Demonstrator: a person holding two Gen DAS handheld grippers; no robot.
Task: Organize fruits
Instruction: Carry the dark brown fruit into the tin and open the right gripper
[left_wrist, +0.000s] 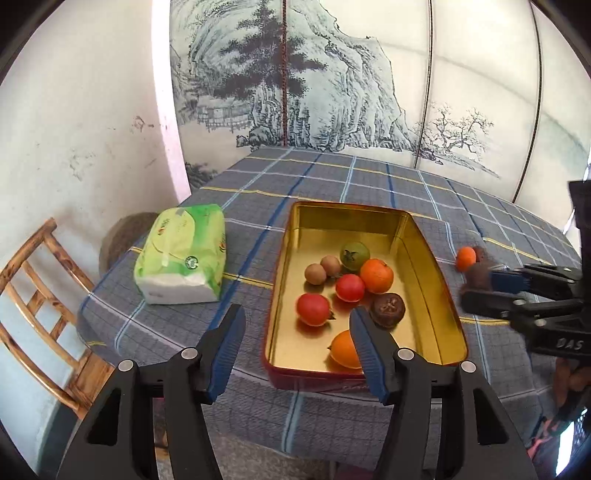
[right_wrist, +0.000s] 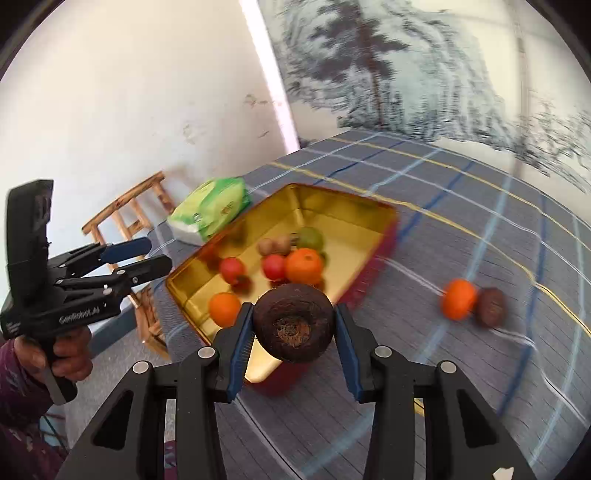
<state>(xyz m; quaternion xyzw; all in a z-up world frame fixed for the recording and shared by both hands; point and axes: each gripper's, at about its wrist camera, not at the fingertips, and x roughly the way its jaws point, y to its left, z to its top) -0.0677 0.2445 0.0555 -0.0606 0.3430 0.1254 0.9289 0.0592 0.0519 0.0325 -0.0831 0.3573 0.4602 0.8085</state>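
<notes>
The right gripper (right_wrist: 293, 326) is clenched on a dark brown fruit (right_wrist: 293, 325), held above the near corner of the gold tin (left_wrist: 417, 236). The tin holds eight fruits: two red, two orange, two small tan, one green, one dark brown. On the checked tablecloth (left_wrist: 332, 173), at three o'clock from the tin, lie one orange fruit (right_wrist: 458, 299) and one brown fruit (right_wrist: 490, 307), touching. The left gripper (left_wrist: 297, 341) hangs released, nothing between its jaws. A tissue pack (left_wrist: 183, 254) sits at nine o'clock, a wooden chair (left_wrist: 40, 295) beyond it.
</notes>
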